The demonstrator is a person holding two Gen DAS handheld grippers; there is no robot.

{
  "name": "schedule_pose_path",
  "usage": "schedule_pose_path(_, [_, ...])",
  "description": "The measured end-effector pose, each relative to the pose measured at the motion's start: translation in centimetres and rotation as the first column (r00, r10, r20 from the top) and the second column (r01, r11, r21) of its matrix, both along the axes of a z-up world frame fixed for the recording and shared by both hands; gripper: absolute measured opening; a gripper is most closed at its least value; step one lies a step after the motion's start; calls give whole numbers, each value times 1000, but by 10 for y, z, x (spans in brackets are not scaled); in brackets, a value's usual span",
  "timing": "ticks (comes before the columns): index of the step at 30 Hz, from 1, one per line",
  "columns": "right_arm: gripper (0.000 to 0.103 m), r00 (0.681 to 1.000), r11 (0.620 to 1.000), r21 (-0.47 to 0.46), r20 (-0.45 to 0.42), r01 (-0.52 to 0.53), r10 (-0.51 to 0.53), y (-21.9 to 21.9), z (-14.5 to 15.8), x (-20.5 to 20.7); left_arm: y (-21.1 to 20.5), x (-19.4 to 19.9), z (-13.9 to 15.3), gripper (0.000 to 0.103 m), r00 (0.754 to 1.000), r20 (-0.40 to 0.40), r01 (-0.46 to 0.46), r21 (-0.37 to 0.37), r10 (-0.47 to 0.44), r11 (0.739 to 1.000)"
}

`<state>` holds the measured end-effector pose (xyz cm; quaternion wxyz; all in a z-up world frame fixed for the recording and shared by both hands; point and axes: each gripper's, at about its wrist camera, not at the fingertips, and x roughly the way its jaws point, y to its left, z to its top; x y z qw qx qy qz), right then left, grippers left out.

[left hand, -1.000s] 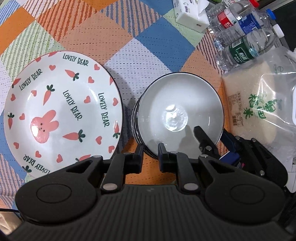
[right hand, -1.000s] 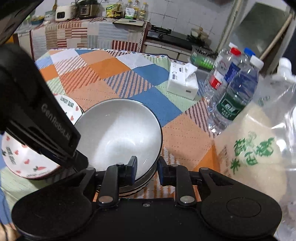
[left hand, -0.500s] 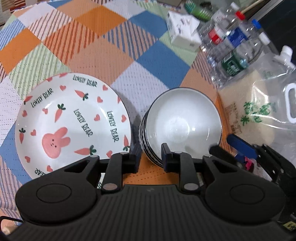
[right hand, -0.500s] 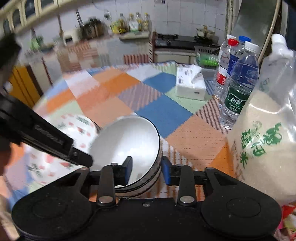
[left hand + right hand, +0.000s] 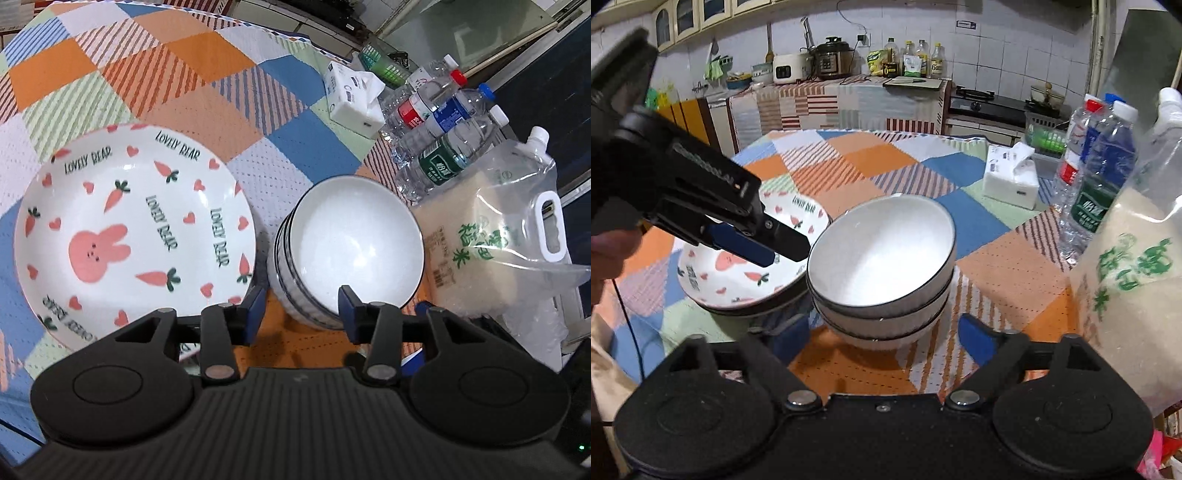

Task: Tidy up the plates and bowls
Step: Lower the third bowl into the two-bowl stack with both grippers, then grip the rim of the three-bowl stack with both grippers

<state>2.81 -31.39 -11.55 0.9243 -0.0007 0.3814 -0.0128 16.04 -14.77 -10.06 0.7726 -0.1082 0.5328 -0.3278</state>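
Left gripper: jaws moderately apart, nothing between them. The left pad sits over the near rim of the rabbit plate, the right pad in front of the near rim of the bowl stack; contact with either cannot be told. In the right wrist view the left gripper reaches in from the left, tips just beside the stack's left rim, above the plate.

Right gripper: jaws wide, holding nothing. Blue pads flank the base of the bowl stack, one on each side, both apart from it.

Bowl stack: three white bowls with dark rims, nested upright, resting on the patchwork tablecloth. The top bowl sits slightly tilted toward the camera.

Positions relative to the bowl stack: rabbit plate immediately left, rims nearly touching; it rests on a second, darker plate edge. Rice bag just right. Three water bottles behind and right, standing close together. Tissue box behind the stack, left of the bottles.

Room, beyond the table: counter under a striped cloth with a rice cooker, sauce bottles and a cutting board; gas stove at right; white tiled wall.
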Motion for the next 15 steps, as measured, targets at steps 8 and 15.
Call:
schedule_pose_path(8, [95,998,998,-50,-58,26,-29,8,-44,21,-5,-10,-22,55,999,-11,-45,-46,45,998])
schedule_pose_path(15, [95,992,996,-10,-89,94,-94,5,-61,37,-15,-5,-26,55,1000,0,-24,-47,24,999])
